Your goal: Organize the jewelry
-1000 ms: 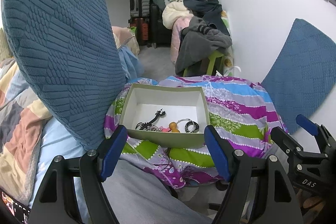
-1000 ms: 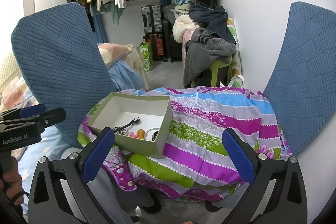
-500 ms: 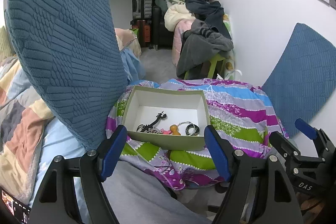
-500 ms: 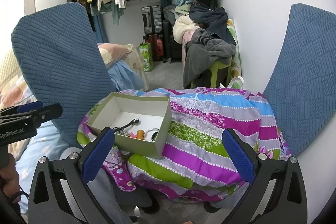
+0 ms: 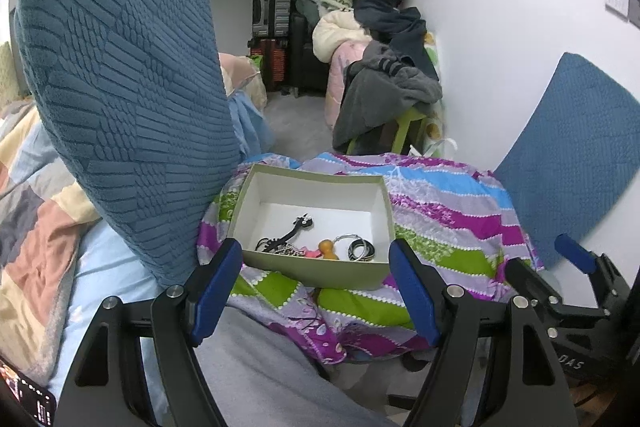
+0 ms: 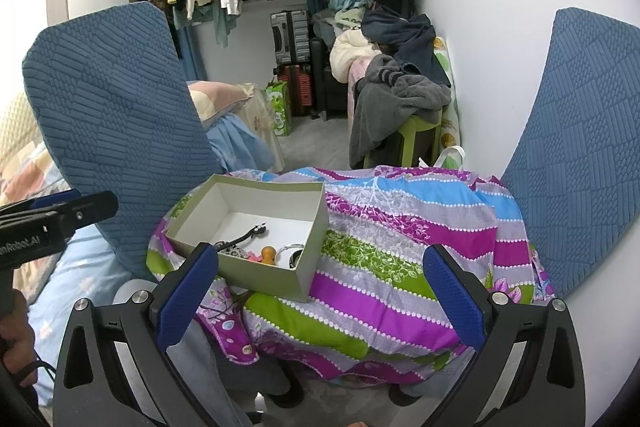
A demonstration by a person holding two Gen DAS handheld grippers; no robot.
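Observation:
An open green cardboard box point(image 5: 360, 183) point(image 6: 316, 231) with a white inside sits on the left part of a small table under a striped colourful cloth point(image 5: 452, 211) point(image 6: 400, 227). In the box lie a black necklace point(image 5: 290, 233) point(image 6: 244, 237), an orange bead point(image 5: 328, 249) point(image 6: 268, 251), a pink piece point(image 5: 308, 251) and dark rings point(image 5: 362, 250). My left gripper point(image 5: 316, 287) is open and empty, just short of the box's near wall. My right gripper point(image 6: 320, 291) is open and empty, in front of the table's middle.
A blue textured cushion point(image 5: 124, 99) point(image 6: 116, 119) stands left of the table. Another blue cushion point(image 5: 576, 151) point(image 6: 580, 147) leans on the right wall. A green stool piled with clothes point(image 5: 384, 91) and suitcases point(image 5: 270, 11) stand behind. A bed with a patchwork blanket point(image 5: 32, 227) lies left.
My left gripper has drawn back and risen a little, so the box looks slightly lower and smaller. The right gripper has barely moved. Both stay open.

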